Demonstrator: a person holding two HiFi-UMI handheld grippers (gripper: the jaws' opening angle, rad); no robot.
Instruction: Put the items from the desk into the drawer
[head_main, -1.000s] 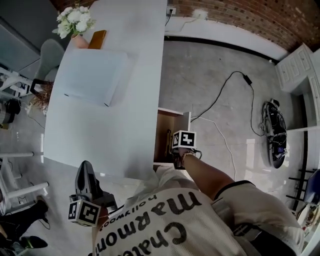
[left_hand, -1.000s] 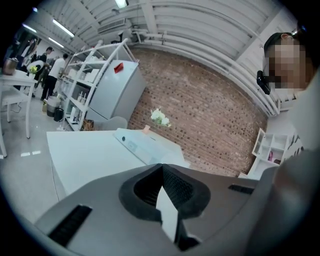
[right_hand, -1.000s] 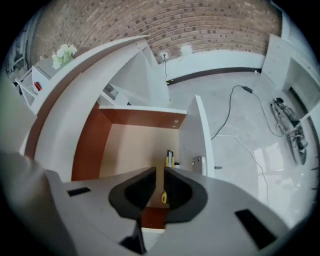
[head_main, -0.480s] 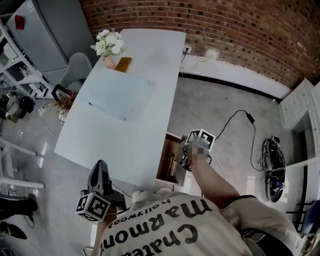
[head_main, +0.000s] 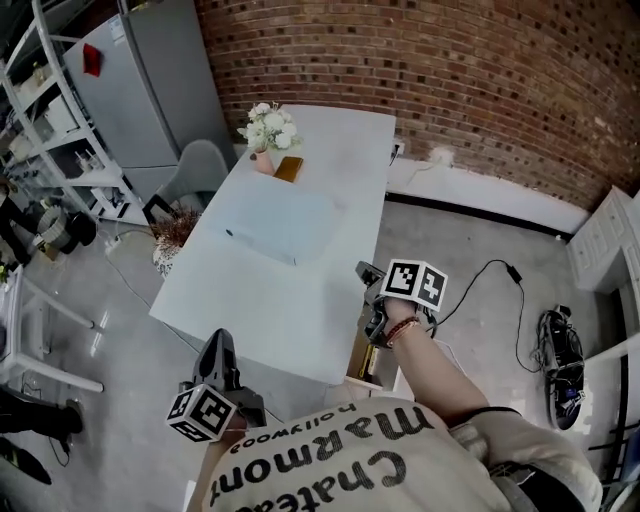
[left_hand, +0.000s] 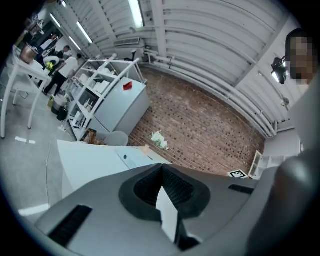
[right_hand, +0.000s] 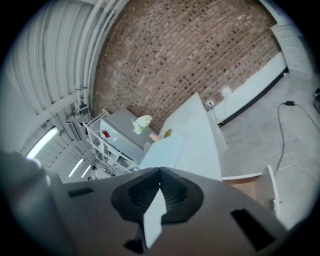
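The white desk (head_main: 250, 300) carries a pale blue mat (head_main: 283, 225) with a dark pen (head_main: 232, 235) on it. Further back stand a vase of white flowers (head_main: 267, 128) and a flat orange-brown item (head_main: 288, 168). At the desk's near right corner the drawer (head_main: 362, 365) hangs open, with something dark and yellow inside. My right gripper (head_main: 368, 285) hovers above it at desk height; its jaws have just been closing and are shut on nothing (right_hand: 160, 172). My left gripper (head_main: 222, 342) is off the desk's near edge, shut and empty (left_hand: 161, 167).
A grey chair (head_main: 200, 165) and a grey cabinet (head_main: 150, 90) stand left of the desk, with open shelving (head_main: 50, 110) beyond. A brick wall (head_main: 480, 90) closes the far side. A black cable (head_main: 500, 280) lies on the floor to the right.
My right gripper has risen out of the open drawer to desk height. The left gripper has lifted a little. The head view has tilted up, showing the brick wall and cabinet.
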